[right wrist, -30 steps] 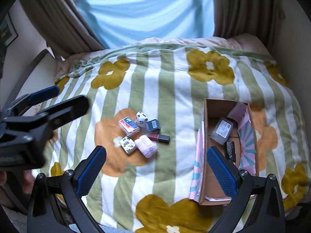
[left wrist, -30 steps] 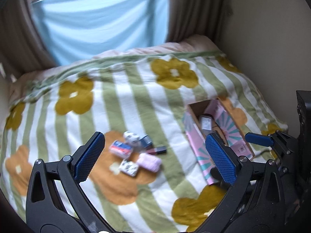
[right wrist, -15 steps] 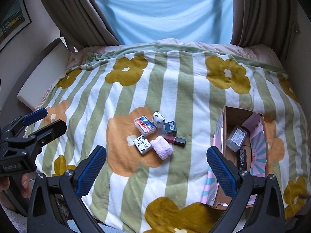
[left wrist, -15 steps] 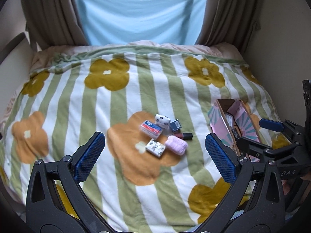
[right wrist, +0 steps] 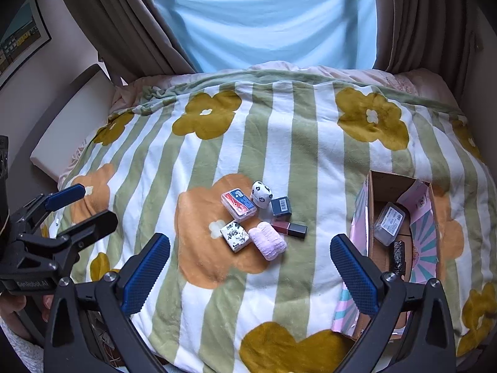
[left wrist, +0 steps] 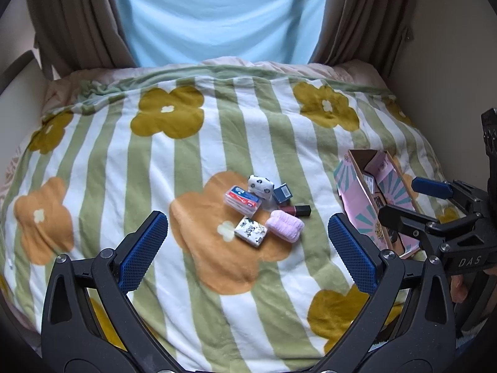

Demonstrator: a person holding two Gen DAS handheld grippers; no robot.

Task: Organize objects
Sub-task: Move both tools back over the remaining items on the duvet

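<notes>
A cluster of small items lies mid-bed: a red-and-blue card case (left wrist: 242, 202) (right wrist: 238, 203), a white spotted pouch (left wrist: 260, 185) (right wrist: 261, 192), a dark blue box (left wrist: 282, 193) (right wrist: 280, 206), a dark red lipstick (left wrist: 295, 209) (right wrist: 289, 228), a pink towel roll (left wrist: 284, 226) (right wrist: 267, 240) and a black-and-white patterned packet (left wrist: 250, 231) (right wrist: 235, 236). A pink open cardboard box (left wrist: 357, 200) (right wrist: 371, 217) at the right holds a clear case (right wrist: 389, 223) and a black item (right wrist: 398, 256). My left gripper (left wrist: 247, 256) and right gripper (right wrist: 250, 270) are open and empty, held above the bed's near edge.
The striped flower blanket (left wrist: 198, 161) (right wrist: 310, 155) covers the bed. Blue curtain (right wrist: 264, 18) and brown drapes hang behind. Walls stand close on the right and left. A white board (right wrist: 71, 118) leans at the bed's left side.
Both grippers have pulled back and turned left, so the item cluster sits more centered. The left view swung from the box side toward the bed's middle. Nothing on the bed moved.
</notes>
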